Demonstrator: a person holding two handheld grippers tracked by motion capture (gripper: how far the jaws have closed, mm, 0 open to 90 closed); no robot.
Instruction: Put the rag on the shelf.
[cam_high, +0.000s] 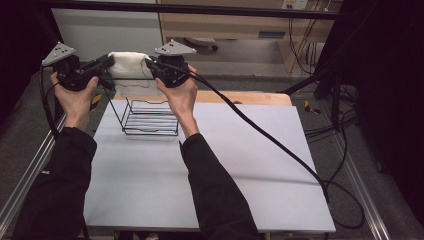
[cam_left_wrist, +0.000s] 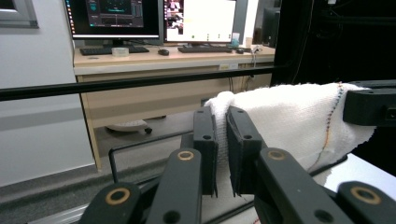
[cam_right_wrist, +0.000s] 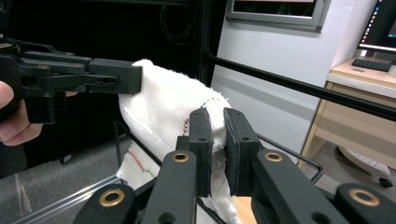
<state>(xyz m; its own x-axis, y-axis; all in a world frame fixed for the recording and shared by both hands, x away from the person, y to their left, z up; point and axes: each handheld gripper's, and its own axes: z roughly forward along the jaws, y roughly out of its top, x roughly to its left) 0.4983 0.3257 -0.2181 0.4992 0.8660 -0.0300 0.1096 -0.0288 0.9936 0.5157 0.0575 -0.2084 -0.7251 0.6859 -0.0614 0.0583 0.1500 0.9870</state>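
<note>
In the upper left of the high view, the left tool (cam_high: 102, 67) and the right tool (cam_high: 152, 67) are each clenching an end of a white cloth (cam_high: 129, 65), stretching it flat between them above the black wire rack (cam_high: 150, 117) on the tabletop (cam_high: 210, 165), probably so it can be draped over the rack's top bar.

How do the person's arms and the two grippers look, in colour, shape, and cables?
Both arms wear long black sleeves; the hands are bare. The left gripper and right gripper are black, each topped by a grey three-cornered plate. In the gripper views, each has two flat black jaws on black links with brass-coloured rings at the joints. A thick black cable trails from the right gripper across the table.
</note>
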